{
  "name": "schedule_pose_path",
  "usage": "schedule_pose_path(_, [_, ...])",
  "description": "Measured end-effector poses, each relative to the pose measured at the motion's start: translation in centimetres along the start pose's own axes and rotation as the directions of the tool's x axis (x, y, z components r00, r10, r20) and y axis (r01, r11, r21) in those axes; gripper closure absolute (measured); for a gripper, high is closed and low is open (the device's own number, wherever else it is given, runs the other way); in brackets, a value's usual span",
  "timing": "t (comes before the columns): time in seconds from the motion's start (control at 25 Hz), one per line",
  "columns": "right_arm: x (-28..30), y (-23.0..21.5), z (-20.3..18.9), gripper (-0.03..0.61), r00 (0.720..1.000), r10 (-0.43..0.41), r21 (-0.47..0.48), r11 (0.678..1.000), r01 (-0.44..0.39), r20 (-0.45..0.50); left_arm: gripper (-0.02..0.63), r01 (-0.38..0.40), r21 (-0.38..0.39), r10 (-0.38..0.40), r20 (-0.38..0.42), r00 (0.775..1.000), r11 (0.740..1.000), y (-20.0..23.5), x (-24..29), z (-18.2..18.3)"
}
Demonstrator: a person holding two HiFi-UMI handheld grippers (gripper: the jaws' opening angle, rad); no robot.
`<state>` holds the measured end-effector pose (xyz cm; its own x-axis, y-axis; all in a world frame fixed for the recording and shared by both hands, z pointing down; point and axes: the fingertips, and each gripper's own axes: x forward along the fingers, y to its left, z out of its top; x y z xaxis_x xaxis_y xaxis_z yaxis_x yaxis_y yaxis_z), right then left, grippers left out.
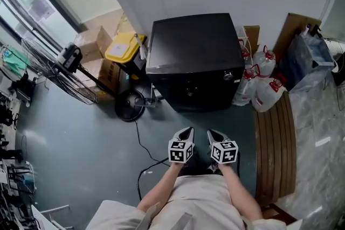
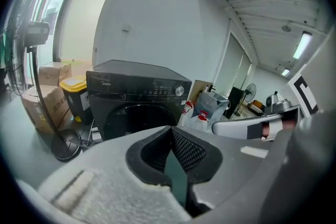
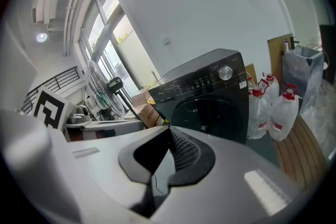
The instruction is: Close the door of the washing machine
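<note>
Nearest the person, the left gripper (image 1: 187,130) and the right gripper (image 1: 212,132) hang side by side over the floor (image 1: 81,143). Both pairs of jaws are pressed together with nothing between them. Their ribbed dark pads meet inside smooth grey plastic shells.

A thin black cable (image 1: 141,143) snakes across the blue-grey floor just left of the grippers. A foot could catch it on any step forward, which would tug the round black fan base (image 1: 129,105) it seems to lead toward. A slatted wooden board (image 1: 275,143) lies along the right, another edge to trip on.

Farther off, against the white wall, stands the washing machine (image 1: 191,56), a boxy matte-black cabinet well apart from both grippers. Its round dark glass door (image 2: 137,119) looks flush with the front, so the task appears done. The worry is a latch that has not caught. From this distance that cannot be told, and a door only pushed to could swing out again.

Beside the machine, soft translucent jugs (image 1: 267,91) with red caps crowd its right side. A yellow-lidded bin (image 1: 123,47) and cardboard boxes (image 1: 91,43) sit to its left.
</note>
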<state>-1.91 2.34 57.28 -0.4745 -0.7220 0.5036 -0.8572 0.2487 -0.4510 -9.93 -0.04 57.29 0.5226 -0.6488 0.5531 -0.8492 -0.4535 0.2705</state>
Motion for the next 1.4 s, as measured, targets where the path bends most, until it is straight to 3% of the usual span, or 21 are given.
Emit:
schedule_pose_path(0.28, [-1.3, 0.2, -1.1, 0.578, 1.0, 0.017, 0.005, 1.0, -0.017, 0.006, 0.609, 0.004, 0.013, -0.004, -0.033, 0.999, 1.0, -0.4, -0.7, -0.5])
schedule_pose_path(0.56, [-3.4, -2.1, -1.3, 0.578, 0.999, -0.025, 0.092, 0.995, 0.023, 0.027, 0.609, 0.03, 0.06, -0.028, -0.046, 0.999, 0.998, -2.3, 0.8, -0.7])
schedule_pose_path(0.84, [-3.4, -3.1, -0.3, 0.578, 0.999, -0.031, 0.044, 0.999, 0.031, 0.006, 0.609, 0.077, 0.059, -0.076, -0.011, 0.997, 0.995, -4.5, 2.1, 1.5])
schedule_pose_path(1.4, [-3.2, -1.1, 0.2, 0.578, 0.999, 0.022, -0.026, 0.999, -0.023, -0.029, 0.609, 0.028, 0.024, -0.029, 0.046, 0.998, 0.999, -3.8, 0.2, 4.0])
